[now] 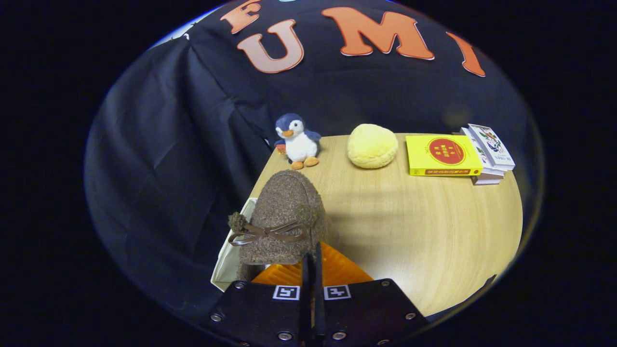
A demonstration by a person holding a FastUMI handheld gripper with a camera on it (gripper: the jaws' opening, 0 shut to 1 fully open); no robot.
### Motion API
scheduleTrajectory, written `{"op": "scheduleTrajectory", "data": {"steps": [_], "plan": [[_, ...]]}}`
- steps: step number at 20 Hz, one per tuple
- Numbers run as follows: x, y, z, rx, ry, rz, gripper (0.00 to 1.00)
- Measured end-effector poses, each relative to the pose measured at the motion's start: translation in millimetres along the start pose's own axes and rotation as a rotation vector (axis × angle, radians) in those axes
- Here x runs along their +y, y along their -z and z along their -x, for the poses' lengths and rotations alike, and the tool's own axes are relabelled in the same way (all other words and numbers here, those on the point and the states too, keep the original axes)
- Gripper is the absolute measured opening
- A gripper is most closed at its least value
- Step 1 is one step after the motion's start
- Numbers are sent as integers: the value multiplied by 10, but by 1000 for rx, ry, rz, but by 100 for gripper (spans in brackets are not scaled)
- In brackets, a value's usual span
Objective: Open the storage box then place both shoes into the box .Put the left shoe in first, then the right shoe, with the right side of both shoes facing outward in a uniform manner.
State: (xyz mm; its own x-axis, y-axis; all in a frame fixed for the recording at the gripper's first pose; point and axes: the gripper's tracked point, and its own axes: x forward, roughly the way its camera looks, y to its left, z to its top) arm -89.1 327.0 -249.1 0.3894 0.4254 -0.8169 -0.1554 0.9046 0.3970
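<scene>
Brown fuzzy shoe (284, 219) pinched at its rear edge by fingers (312, 270) pressed nearly together, held up over worktop (424, 226) left edge, toe pointing away toward plush penguin (296, 141).

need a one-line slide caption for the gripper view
Gripper fingers closed together beside a brown fuzzy shoe over an orange box, on a wooden table.
</scene>
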Motion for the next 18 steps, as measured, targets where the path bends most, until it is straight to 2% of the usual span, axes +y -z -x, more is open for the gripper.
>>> {"op": "scheduleTrajectory", "data": {"steps": [6,13,17,18], "plan": [[394,285,-384,76,3,32,4],[204,673,-696,175,175,85,6],[242,693,-631,189,172,57,18],[238,653,-589,178,173,54,25]]}}
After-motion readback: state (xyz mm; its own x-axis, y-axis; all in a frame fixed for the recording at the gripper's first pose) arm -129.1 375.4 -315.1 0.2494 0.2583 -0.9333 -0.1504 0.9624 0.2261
